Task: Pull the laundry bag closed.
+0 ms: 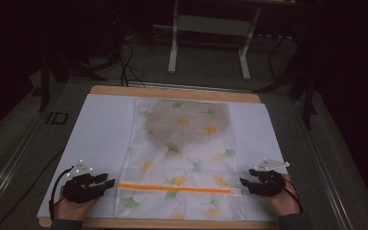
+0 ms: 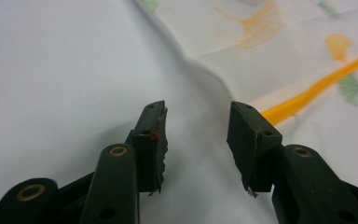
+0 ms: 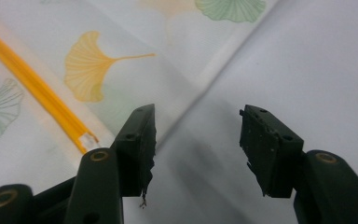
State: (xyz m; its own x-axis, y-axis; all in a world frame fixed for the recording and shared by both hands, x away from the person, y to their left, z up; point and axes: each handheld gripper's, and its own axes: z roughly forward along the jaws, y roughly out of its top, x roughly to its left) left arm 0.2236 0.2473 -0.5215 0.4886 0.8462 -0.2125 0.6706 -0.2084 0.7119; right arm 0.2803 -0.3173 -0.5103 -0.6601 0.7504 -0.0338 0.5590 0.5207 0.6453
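Zipper pouch (image 1: pixel 179 158) | soft, light, limp | best gripped at side edges | left gripper (image 1: pixel 106 181), right gripper (image 1: pixel 246 184): 2 jaw pairs released, nothing held

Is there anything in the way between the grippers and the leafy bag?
Nothing visible. The left gripper and right gripper sit open at either end of the orange zipper, right beside the leaf-print bag, with bare white sheet under them.
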